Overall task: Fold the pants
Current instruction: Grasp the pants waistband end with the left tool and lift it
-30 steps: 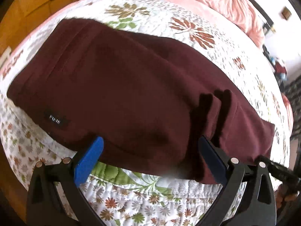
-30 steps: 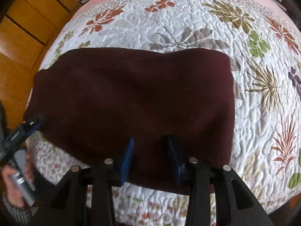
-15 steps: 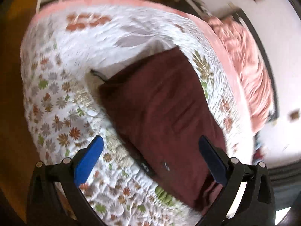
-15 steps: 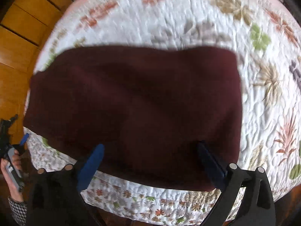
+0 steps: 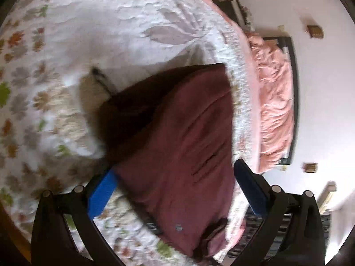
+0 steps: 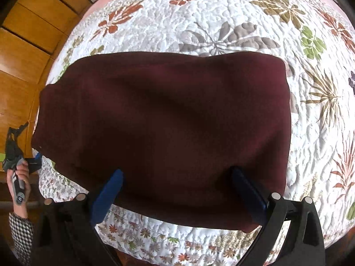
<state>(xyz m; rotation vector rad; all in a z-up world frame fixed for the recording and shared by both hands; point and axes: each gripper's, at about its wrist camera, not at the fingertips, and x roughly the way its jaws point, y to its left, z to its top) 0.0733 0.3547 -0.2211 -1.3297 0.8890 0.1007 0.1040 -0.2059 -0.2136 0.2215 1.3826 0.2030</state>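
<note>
We see the maroon pants (image 5: 177,137) lying folded on the bed (image 5: 111,33), over its white quilt printed with leaves. Our left gripper (image 5: 175,192) hangs spread wide above the near end of the pants, its blue fingers (image 5: 102,192) on either side of the cloth, gripping nothing. A pink blanket (image 5: 275,102) lies bunched at the right, against the white wall (image 5: 321,88).

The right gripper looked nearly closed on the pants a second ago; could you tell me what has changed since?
The right gripper has opened wide, letting go of the maroon pants' near edge. The left gripper has swung round to their end, open throughout. The pants remain folded flat on the floral quilt.
</note>
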